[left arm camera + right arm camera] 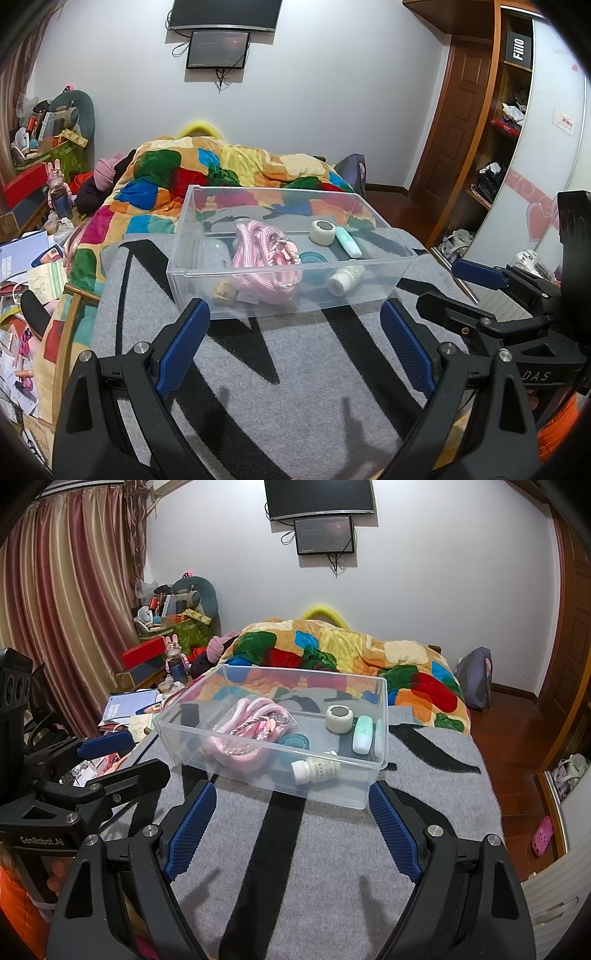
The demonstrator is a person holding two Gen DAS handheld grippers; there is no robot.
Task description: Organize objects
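Note:
A clear plastic bin point(192, 273) point(380, 716) sits on a grey and black blanket point(295, 387) point(325, 867) on the bed. Inside lie a pink rope bundle point(258, 258) point(243, 731), a white tape roll point(322, 230) point(339, 718), a mint tube point(349, 242) point(362, 734), a teal round lid point(314, 258) point(294, 741), a white pill bottle point(345, 278) point(314, 770) and a small brown piece point(223, 293). My left gripper point(295, 314) is open and empty just in front of the bin. My right gripper point(293, 794) is open and empty, also just short of the bin.
A colourful patchwork quilt point(177, 173) point(332, 653) is heaped behind the bin. Cluttered papers and boxes point(29, 258) point(129, 709) lie left of the bed. A wardrobe point(498, 129) and wooden floor point(517, 746) are to the right.

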